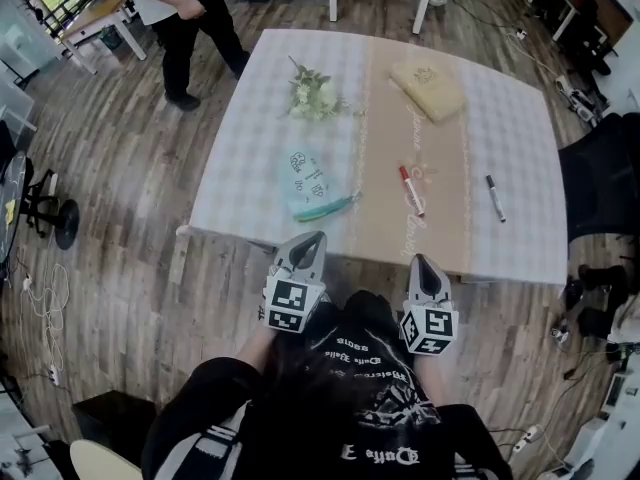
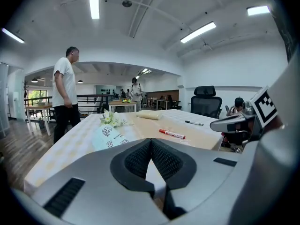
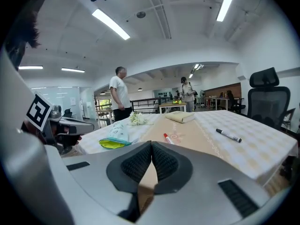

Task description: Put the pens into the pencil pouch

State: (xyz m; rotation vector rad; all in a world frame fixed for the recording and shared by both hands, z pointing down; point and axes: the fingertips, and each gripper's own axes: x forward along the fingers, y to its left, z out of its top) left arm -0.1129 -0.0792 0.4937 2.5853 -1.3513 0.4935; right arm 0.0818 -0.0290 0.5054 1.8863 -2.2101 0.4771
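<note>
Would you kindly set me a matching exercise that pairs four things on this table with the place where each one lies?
Things:
1. red marker
2. black pen
3. pencil pouch
4. flowers

Places:
A. on the checked cloth, right of the tan runner
B. by the near edge, left of the runner
C. on the runner itself
D. farther back, left of the runner

Pairs: 1-C, 2-A, 3-B, 4-D.
</note>
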